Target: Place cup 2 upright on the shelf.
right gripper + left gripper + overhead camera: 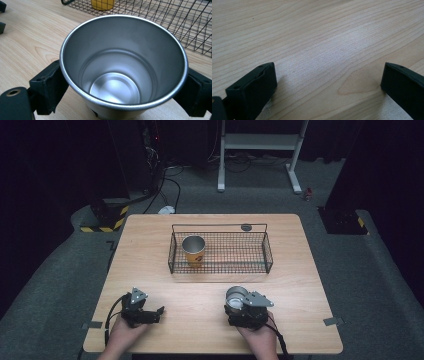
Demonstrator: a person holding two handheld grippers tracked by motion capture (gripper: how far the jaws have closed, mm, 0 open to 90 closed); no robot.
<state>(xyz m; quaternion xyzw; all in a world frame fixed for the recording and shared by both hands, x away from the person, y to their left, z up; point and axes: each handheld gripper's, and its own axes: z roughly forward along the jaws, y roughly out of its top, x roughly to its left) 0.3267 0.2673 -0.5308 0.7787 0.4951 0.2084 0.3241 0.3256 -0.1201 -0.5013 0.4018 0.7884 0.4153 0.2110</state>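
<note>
A steel cup (122, 62) stands upright on the wooden table (190, 320), and my right gripper (123, 85) is shut on it, one black jaw pressed to each side of its wall. In the high view this cup (234, 295) is near the table's front, right of centre, with the right gripper (235, 304) just behind it. Behind it sits a black wire basket (267, 252) holding a yellow cup (193, 251) at its left end. My left gripper (159, 311) rests at the front left, open. Its jaws stand wide apart over bare wood (328, 75).
A small dark round disc (246, 227) lies on the table behind the basket. On the floor beyond are a white metal stand (260, 142), cables and a yellow-black striped block (107, 217). The basket's mesh wall (175, 22) is close ahead of the steel cup.
</note>
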